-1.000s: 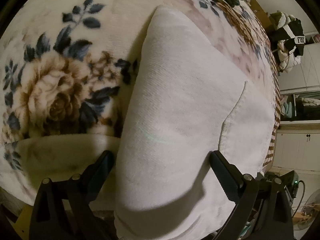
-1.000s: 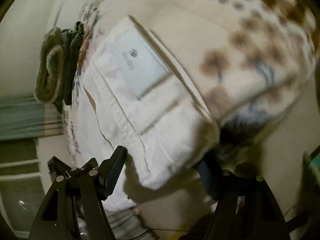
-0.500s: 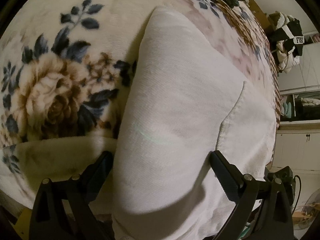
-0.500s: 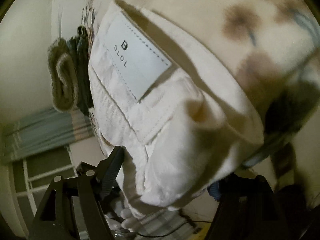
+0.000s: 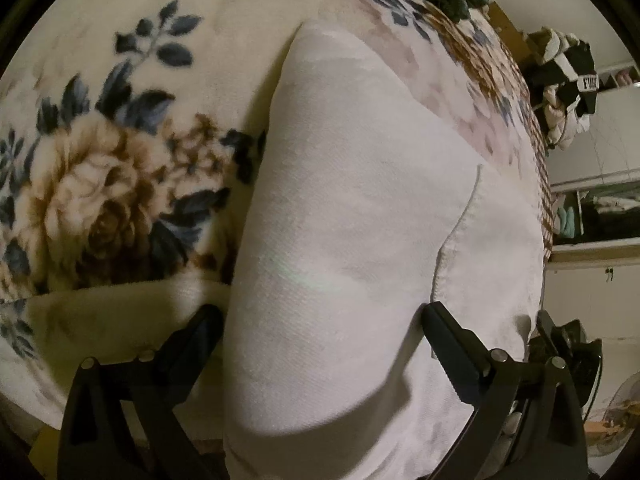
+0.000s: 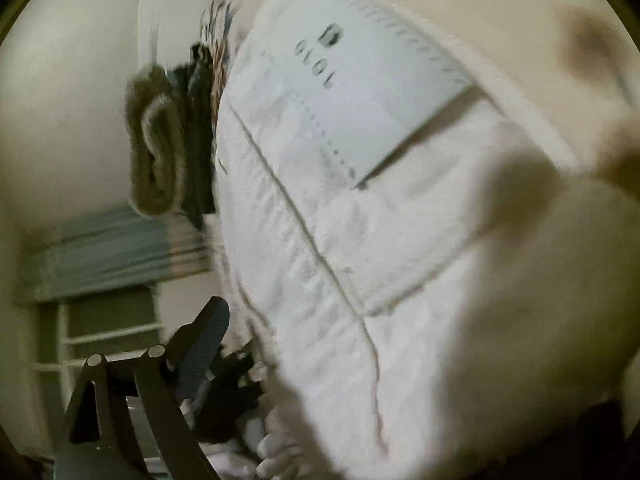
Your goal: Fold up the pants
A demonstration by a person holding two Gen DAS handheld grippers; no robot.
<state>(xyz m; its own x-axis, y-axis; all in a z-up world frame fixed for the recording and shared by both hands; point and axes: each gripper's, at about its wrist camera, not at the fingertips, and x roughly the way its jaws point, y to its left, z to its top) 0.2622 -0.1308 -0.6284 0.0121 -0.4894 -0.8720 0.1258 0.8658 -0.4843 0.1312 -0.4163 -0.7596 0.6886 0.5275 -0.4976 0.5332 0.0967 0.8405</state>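
dim warm light | fisheye edges dark | left view sharp | right view motion-blurred

The pants are white woven cloth, matt, with a fine twill grain and stitched seams; a smooth pale label sits at 12 o'clock in the right view. The blanket at 9 o'clock is plush, fuzzy fleece with a printed floral pattern. The left gripper fingers are matt black plastic with ribbed pads and bright metal rivets.
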